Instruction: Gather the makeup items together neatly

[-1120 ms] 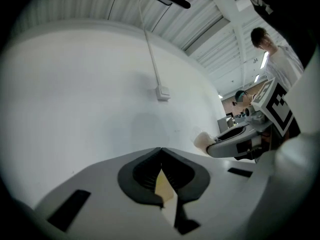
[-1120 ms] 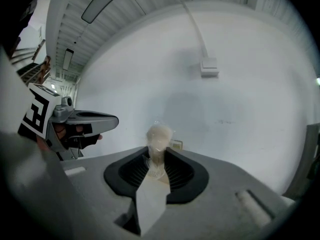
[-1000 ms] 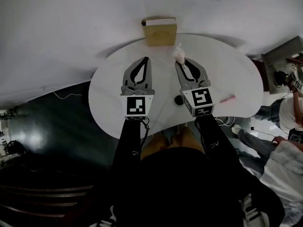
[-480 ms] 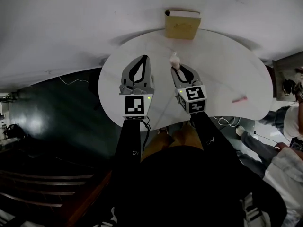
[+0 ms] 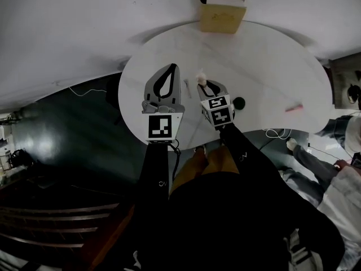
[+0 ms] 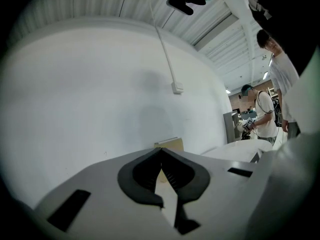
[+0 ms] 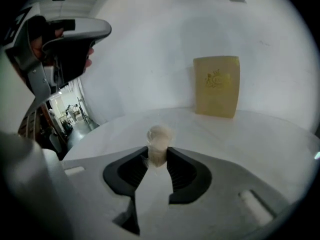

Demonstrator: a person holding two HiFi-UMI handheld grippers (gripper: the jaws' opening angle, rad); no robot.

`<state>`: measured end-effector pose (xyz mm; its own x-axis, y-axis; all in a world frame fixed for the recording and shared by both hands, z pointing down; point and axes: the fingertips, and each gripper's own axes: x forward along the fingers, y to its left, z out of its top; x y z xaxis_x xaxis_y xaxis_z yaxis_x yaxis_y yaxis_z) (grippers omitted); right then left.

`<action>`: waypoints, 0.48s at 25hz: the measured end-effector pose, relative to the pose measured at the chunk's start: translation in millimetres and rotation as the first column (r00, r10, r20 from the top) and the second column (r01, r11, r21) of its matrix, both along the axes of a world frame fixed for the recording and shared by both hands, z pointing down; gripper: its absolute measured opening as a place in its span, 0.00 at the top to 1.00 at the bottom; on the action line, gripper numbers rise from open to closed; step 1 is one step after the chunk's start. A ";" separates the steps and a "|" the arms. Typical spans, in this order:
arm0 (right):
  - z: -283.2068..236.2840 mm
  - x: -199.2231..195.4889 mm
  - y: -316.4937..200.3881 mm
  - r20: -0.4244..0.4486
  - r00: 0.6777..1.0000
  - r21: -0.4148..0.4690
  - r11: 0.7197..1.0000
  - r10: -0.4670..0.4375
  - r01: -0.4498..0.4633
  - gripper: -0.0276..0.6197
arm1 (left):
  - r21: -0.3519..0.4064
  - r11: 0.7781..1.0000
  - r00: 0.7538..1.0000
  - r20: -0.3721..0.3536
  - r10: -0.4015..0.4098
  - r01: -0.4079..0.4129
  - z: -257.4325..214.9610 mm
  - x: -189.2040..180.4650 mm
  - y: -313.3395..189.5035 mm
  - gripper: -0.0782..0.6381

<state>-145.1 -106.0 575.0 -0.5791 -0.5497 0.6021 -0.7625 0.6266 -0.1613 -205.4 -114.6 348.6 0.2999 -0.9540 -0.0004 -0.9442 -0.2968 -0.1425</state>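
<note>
My right gripper (image 5: pixel 203 84) (image 7: pixel 157 155) is shut on a pale beige makeup sponge (image 5: pixel 199 77) (image 7: pixel 159 140), which sticks out past the fingertips, just above the round white table (image 5: pixel 265 66). To its right on the table lie a small black round item (image 5: pixel 240 102) and, further right, a pink stick-shaped item (image 5: pixel 294 108). A thin pale stick (image 5: pixel 188 88) lies between the two grippers. My left gripper (image 5: pixel 171 69) (image 6: pixel 161 151) hovers over the table's left part, shut and holding nothing.
A yellow box (image 5: pixel 223 14) (image 7: pixel 217 86) stands upright at the table's far edge against the white wall. People (image 5: pixel 345 151) are beside the table's right edge. Dark floor lies to the left of the table.
My right gripper has carried the sponge leftward, toward the left gripper. The black round item, earlier at the gripper's left, now shows on its right. The left gripper has hardly moved.
</note>
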 end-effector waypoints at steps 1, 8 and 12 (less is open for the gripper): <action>7.0 -1.7 0.9 -0.016 1.000 -0.017 1.000 0.001 -0.002 0.79 | -0.003 1.000 1.000 0.002 0.004 -0.004 2.4 -1.1 1.0 0.88; 48.0 -2.2 6.7 -0.088 0.996 -0.106 0.994 0.013 -0.022 0.79 | -0.058 0.998 1.000 0.005 0.020 -0.020 18.7 -10.5 6.0 0.88; 53.0 0.4 5.3 -0.060 0.997 -0.134 0.990 0.041 -0.049 0.78 | -0.067 0.998 1.000 -0.014 0.012 -0.013 21.3 -15.2 5.8 0.88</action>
<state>-144.7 -100.8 628.0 -0.5184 -0.4851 0.7042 -0.7996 0.5669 -0.1980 -220.6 -108.8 369.9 0.3118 -0.9483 0.0595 -0.9422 -0.3167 -0.1094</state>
